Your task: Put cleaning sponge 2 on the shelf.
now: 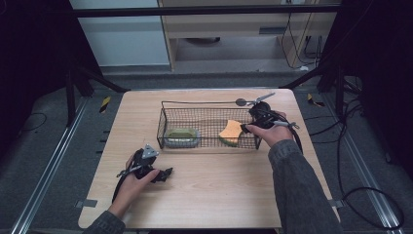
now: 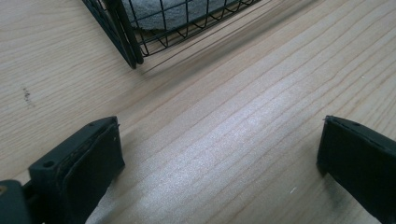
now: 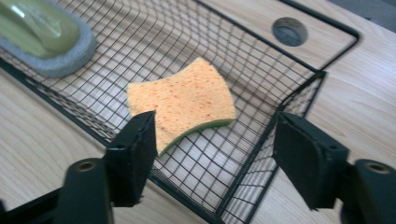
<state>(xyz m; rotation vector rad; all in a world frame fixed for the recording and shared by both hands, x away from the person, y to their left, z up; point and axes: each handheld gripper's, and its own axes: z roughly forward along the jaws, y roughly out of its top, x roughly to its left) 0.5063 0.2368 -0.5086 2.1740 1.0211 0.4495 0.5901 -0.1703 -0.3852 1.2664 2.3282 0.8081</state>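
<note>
Now we hover our right hand-held gripper (image 3: 212, 156), jaws wide, over the sponge (image 3: 184, 100) at the basket's (image 3: 299, 100) right end; next, lower and close. Left hand-held gripper (image 2: 219, 154) rests wide on the tabletop (image 2: 224, 93).

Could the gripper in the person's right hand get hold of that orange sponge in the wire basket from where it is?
Probably yes. The right gripper hangs open at the wire basket's near right corner, the orange sponge lies just beyond its jaws, and the basket has no lid. The basket's rim is the one obstacle.
</note>
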